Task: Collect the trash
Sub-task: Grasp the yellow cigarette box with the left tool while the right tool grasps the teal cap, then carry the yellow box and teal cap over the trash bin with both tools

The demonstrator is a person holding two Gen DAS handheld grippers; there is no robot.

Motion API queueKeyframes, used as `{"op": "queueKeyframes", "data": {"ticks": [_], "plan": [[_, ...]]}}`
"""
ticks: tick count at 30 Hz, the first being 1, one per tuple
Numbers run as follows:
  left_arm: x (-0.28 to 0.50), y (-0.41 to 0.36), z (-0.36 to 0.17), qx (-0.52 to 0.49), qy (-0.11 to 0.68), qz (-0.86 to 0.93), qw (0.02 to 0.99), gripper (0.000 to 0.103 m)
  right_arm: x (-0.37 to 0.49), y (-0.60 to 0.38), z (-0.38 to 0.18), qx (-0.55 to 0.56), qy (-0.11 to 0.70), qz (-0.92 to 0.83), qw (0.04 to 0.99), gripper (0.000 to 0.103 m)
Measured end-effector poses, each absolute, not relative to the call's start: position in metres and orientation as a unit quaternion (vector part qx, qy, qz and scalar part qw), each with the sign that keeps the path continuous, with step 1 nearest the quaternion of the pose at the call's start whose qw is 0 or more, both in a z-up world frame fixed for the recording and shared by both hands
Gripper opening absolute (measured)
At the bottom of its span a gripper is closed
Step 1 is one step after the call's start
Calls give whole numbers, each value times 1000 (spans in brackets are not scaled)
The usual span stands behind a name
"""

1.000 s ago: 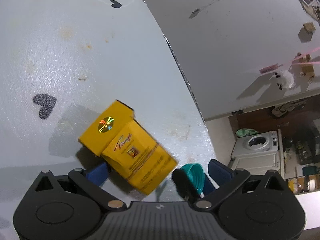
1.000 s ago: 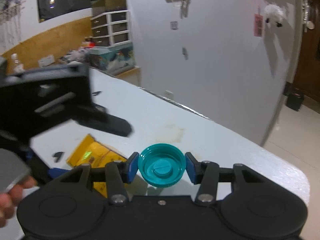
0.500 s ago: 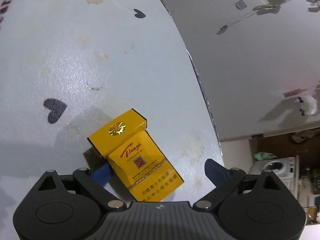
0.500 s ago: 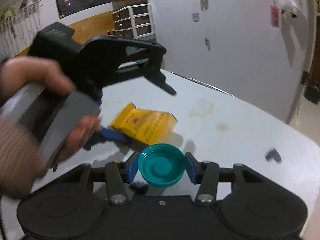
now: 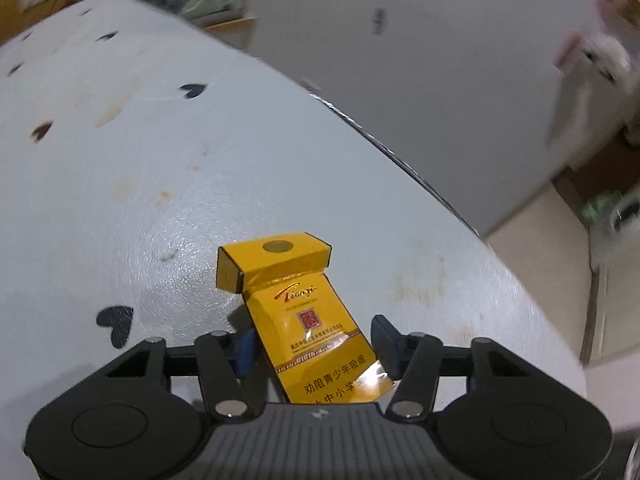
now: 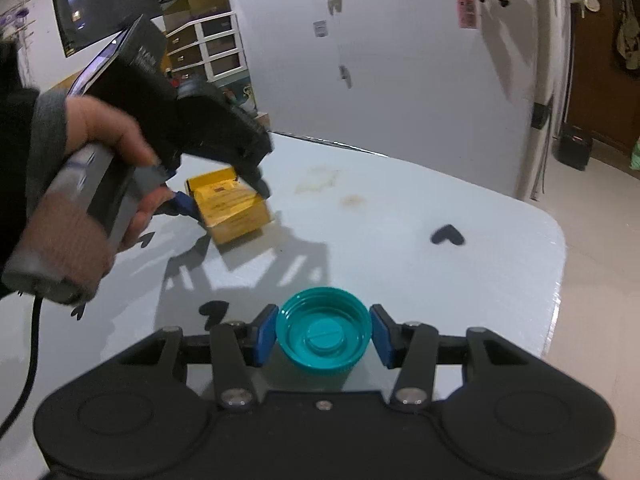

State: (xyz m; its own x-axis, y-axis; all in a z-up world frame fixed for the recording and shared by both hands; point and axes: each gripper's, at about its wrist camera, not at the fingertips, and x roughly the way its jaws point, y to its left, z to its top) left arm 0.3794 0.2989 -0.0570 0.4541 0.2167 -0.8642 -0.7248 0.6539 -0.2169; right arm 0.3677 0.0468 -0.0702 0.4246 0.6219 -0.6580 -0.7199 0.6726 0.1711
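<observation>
Closing left gripper (image 5: 314,346) jaws around yellow pack (image 5: 316,336) — right gripper (image 6: 324,336) pinching teal cap (image 6: 323,330).

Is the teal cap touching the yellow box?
Apart. The right wrist view shows bare table between the teal cap and the yellow box.

right gripper (image 6: 324,334): clamps teal cap (image 6: 323,330) | left gripper (image 6: 224,196): closing around yellow pack (image 6: 234,210) (lid flipped open) | surface (image 6: 400,240): pale

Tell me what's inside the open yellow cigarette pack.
Its lid is flipped back, but the yellow cigarette pack shows only its printed front and, from the right wrist view, yellow inner walls; the left tongs block the rest, so contents stay unseen.
</observation>
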Motion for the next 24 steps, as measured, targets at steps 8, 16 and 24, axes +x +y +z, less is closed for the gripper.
{"op": "queueKeyframes", "data": {"ticks": [8, 16, 24], "plan": [[329, 272, -60, -207, 460, 173, 846, 48, 356, 28, -63, -62, 363, 384, 847, 50], [276, 238, -60, -144, 489, 77, 857, 45, 328, 17, -65, -64, 374, 383, 842, 50], [229, 200, -54, -103, 504, 67, 855, 43, 294, -2, -72, -61, 402, 373, 834, 50]]}}
